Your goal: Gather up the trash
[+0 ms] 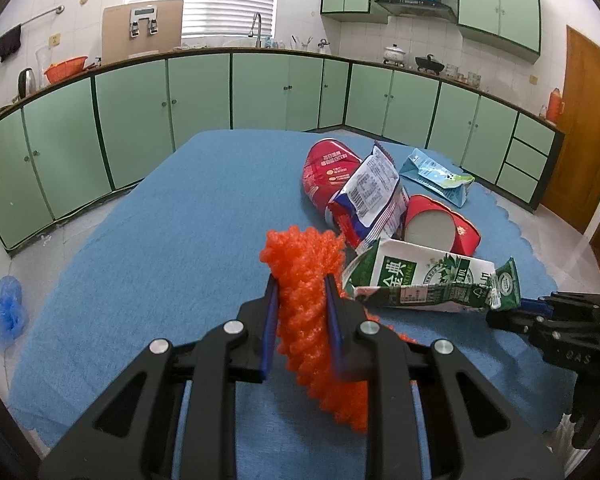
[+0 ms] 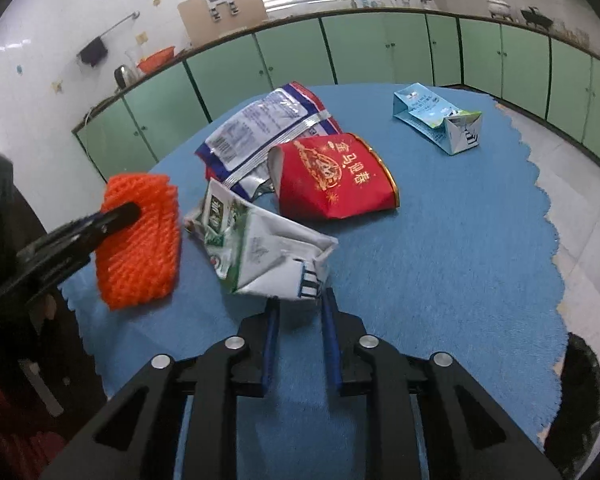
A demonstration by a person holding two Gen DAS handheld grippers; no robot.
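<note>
On the blue worktop [image 2: 440,240] | left gripper [image 1: 300,292] clamps orange foam net [image 1: 304,280] | right gripper [image 2: 300,300] fingers narrowly apart at the green carton [image 2: 260,252] corner, grip unclear | next we must seat it.

Left of the left gripper [image 1: 301,286] the blue desk [image 1: 172,220] lies open; crumpled cartons [image 1: 420,280] crowd its right.
</note>
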